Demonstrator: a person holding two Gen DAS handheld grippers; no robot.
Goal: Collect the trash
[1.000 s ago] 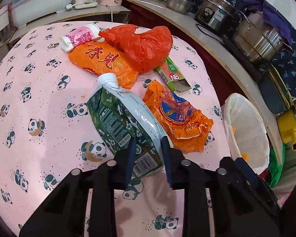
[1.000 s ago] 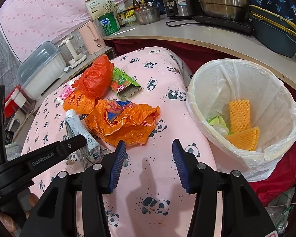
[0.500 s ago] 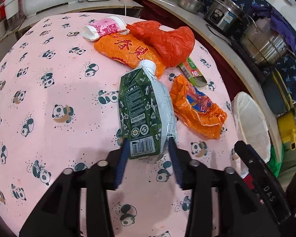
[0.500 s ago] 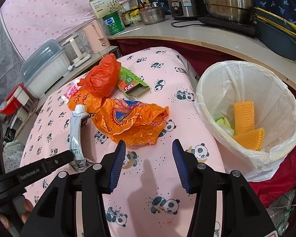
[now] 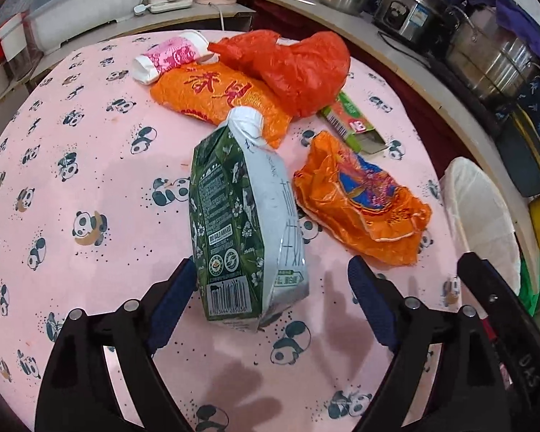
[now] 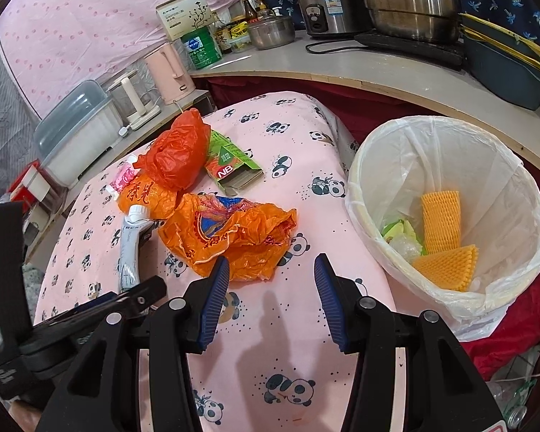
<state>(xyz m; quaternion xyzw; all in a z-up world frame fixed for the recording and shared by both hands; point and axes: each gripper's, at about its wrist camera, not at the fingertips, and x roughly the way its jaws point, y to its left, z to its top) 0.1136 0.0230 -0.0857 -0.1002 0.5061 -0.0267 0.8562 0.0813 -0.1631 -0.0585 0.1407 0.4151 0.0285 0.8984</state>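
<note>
A crushed green and white carton (image 5: pixel 244 216) with a white cap stands on its base on the pink panda tablecloth (image 5: pixel 90 180). My left gripper (image 5: pixel 270 298) is open wide around its base, left finger near it, right finger apart. The carton also shows in the right wrist view (image 6: pixel 131 248). An orange wrapper (image 5: pixel 363 208), an orange bag with red characters (image 5: pixel 216 97), a red plastic bag (image 5: pixel 298 64), a green box (image 5: pixel 352 126) and a pink cup (image 5: pixel 169 57) lie beyond. My right gripper (image 6: pixel 271 291) is open and empty, just in front of the orange wrapper (image 6: pixel 234 237).
A white-lined trash bin (image 6: pixel 450 216) with yellow foam nets inside stands right of the table. A counter (image 6: pixel 342 68) behind holds pots, a rice cooker and jars. A pink kettle (image 6: pixel 169 72) and a plastic container (image 6: pixel 79 126) stand at the back left.
My left gripper was shut on the carton, lifted and turned it upright, and has now opened wide, letting it go. My right gripper has edged closer to the orange wrapper.
</note>
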